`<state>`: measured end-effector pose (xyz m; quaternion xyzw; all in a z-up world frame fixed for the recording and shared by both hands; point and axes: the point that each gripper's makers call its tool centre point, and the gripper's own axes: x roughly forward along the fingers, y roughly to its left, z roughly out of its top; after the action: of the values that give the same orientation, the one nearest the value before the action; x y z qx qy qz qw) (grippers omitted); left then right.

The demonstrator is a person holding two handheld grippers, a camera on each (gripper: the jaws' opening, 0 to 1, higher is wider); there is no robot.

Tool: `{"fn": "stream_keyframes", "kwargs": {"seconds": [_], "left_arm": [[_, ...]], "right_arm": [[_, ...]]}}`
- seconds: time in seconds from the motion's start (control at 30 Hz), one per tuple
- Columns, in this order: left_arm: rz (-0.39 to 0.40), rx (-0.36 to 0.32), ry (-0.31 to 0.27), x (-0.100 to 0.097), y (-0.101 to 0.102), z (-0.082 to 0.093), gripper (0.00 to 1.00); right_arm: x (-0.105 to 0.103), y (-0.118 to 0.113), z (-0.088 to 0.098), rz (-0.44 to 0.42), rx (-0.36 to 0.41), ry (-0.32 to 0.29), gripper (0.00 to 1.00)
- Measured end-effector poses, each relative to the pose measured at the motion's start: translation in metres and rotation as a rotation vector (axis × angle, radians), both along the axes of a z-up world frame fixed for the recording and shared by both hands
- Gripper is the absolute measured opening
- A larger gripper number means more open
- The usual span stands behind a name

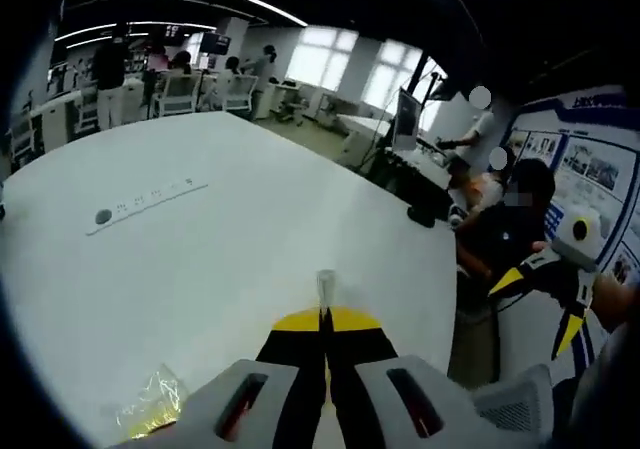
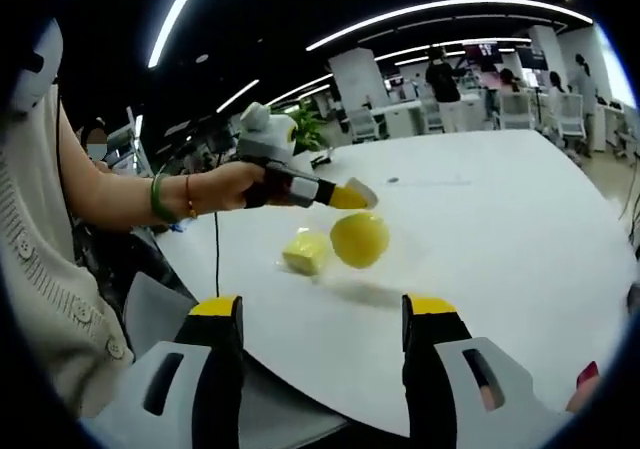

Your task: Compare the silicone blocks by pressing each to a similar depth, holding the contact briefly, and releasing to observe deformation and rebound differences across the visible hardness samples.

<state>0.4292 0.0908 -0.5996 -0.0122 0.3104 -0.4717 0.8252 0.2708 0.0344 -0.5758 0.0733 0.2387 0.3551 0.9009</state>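
**Pressing the yellow samples the same way**

Starting with the tools: the left gripper (image 2: pixel 345 197) had its jaws squeezed together with nothing between them, and its tip sat just beside the round yellow ball (image 2: pixel 360 239). The right gripper (image 2: pixel 325 314) waited near the ball with its jaws wide apart. The yellow block (image 2: pixel 305 253) lay just beside the ball on the white table (image 2: pixel 500 229). A crinkly wrapper (image 1: pixel 150 404) lay on the table too. To do it well, I think each sample should be pushed slowly, equally deep, held a little, then let go.
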Motion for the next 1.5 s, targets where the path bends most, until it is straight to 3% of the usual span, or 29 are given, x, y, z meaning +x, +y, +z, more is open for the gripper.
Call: {"fn": "stream_keyframes", "kwargs": {"seconds": [0.07,0.27,0.63,0.87,1.2,1.5], "left_arm": [[0.001,0.013,-0.04,-0.001,0.006,0.007,0.0],[-0.001,0.024,-0.086,-0.008,0.022,0.026,0.0],[0.019,0.022,-0.158,-0.021,0.05,0.063,0.0],[0.006,0.026,-0.195,-0.03,0.057,0.08,0.0],[-0.057,0.05,-0.235,-0.046,0.058,0.095,0.0],[-0.075,0.031,-0.228,-0.051,0.061,0.101,0.0]], "right_arm": [[0.001,0.001,0.001,0.012,-0.012,-0.003,0.59],[0.005,0.008,0.01,0.04,-0.034,-0.031,0.62],[0.012,0.025,0.029,0.11,-0.065,-0.089,0.64],[0.019,0.03,0.042,0.139,-0.082,-0.126,0.65],[0.043,0.041,0.053,0.222,-0.165,-0.183,0.69],[0.068,0.067,0.06,0.303,-0.174,-0.213,0.68]]}}
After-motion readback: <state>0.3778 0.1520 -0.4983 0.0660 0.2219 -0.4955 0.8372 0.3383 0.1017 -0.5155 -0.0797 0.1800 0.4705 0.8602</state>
